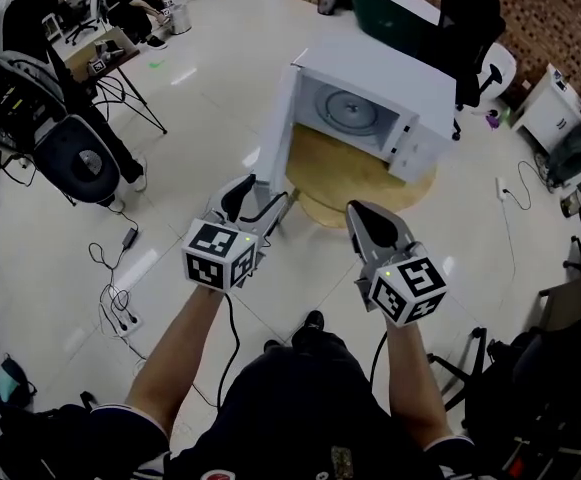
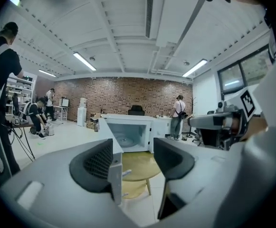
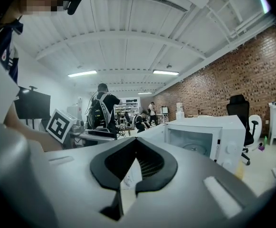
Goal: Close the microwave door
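A white microwave [image 1: 395,93] stands on a round wooden table [image 1: 345,178] with its door [image 1: 278,133] swung wide open to the left. My left gripper [image 1: 260,196] is at the door's free edge with its jaws open. In the left gripper view the door's edge [image 2: 114,172] stands between the jaws of the left gripper [image 2: 134,158], close by the left pad, with the oven cavity [image 2: 130,136] beyond. My right gripper [image 1: 368,218] hovers over the table's near rim, apart from the microwave. Its jaws are shut with nothing held, and in the right gripper view the right gripper [image 3: 137,148] faces the open door [image 3: 149,131].
Cables and a power strip [image 1: 120,308] lie on the floor at the left. A person and a chair with gear [image 1: 75,153] are at the far left. A black office chair [image 1: 470,28] stands behind the microwave. More people work at desks [image 2: 38,118] in the background.
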A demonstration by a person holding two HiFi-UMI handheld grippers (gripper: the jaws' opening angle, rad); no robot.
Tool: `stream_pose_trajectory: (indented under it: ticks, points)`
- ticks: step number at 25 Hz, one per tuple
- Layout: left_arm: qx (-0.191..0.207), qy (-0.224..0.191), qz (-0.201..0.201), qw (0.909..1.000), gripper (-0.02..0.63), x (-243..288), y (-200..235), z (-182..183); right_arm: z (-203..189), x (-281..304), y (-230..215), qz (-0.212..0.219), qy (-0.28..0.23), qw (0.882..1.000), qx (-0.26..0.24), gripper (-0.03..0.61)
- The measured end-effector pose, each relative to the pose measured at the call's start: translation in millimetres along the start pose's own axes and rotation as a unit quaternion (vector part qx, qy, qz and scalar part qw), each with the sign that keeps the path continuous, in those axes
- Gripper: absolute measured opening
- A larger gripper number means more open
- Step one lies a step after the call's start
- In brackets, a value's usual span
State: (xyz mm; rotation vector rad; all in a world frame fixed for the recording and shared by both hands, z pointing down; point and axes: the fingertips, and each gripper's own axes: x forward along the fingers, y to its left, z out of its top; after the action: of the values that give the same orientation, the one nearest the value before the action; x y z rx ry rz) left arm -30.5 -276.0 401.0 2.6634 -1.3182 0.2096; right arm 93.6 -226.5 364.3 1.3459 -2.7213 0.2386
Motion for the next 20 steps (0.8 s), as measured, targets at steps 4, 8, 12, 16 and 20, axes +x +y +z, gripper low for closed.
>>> stream_pose_trajectory:
  ticks: [4, 8, 12, 16, 20]
  points:
    - [-0.007, 0.017, 0.019, 0.9997, 0.265, 9, 18, -8, 0, 4, -8, -0.001, 0.003, 1.000, 0.001, 0.002]
    - [-0.021, 0.018, 0.018, 0.9995, 0.264, 18, 19, -11, -2, 5, -18, -0.001, 0.007, 1.000, 0.004, 0.002]
    - [-0.026, 0.022, -0.007, 0.9994, 0.259, 27, 4, -12, -2, 7, -29, 0.000, 0.007, 1.000, 0.008, 0.002]
    - [-0.019, 0.033, -0.036, 0.9986, 0.252, 42, -18, -13, 0, 8, -40, -0.001, 0.006, 1.000, 0.009, 0.002]
    - [-0.010, 0.044, -0.072, 0.9964, 0.252, 62, -43, -13, 0, 3, -57, -0.011, 0.005, 1.000, 0.011, 0.002]
